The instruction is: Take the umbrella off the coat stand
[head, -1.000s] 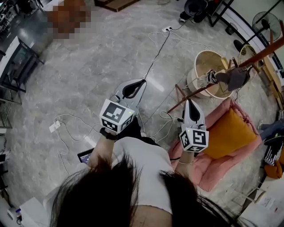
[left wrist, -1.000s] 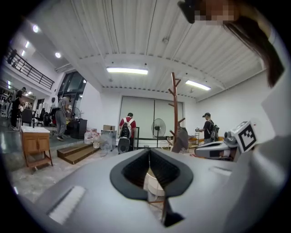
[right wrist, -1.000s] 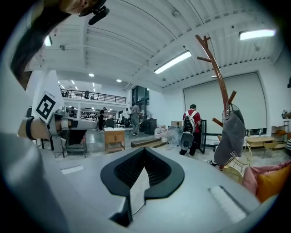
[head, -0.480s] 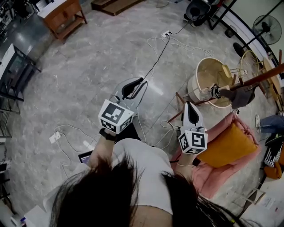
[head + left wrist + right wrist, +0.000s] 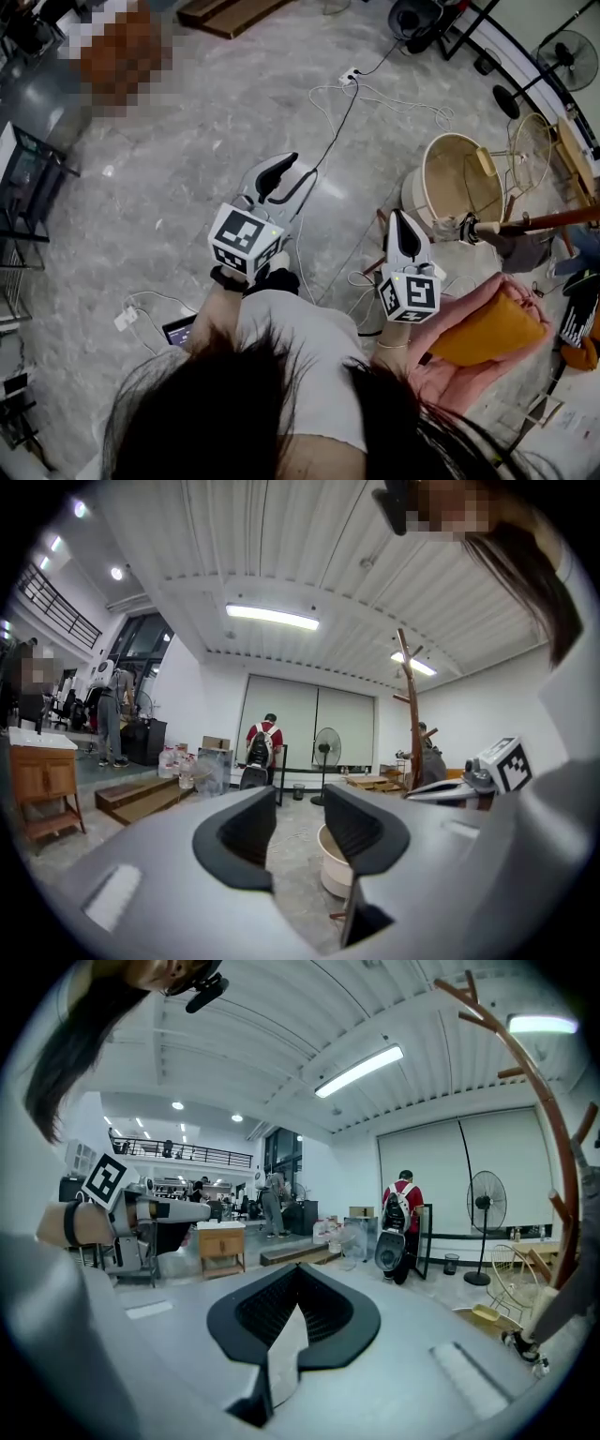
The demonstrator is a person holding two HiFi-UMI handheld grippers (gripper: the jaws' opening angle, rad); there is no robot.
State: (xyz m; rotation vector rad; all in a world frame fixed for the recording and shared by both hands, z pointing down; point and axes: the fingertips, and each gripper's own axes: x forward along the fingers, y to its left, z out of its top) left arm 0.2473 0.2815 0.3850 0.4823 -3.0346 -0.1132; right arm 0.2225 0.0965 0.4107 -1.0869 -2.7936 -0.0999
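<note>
Head view: grey floor (image 5: 187,150), beige tub (image 5: 419,202) nr coat stand (image 5: 553,221).

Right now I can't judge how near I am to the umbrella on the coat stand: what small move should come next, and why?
Probably step toward the coat stand and bring the left gripper to the umbrella. Its jaws have just been opening with nothing between them, the right gripper is shut and empty, and the umbrella hangs well clear of both.

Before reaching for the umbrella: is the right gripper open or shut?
Shut. In its own view, the jaws of the right gripper meet at their tips, nothing between them.
</note>
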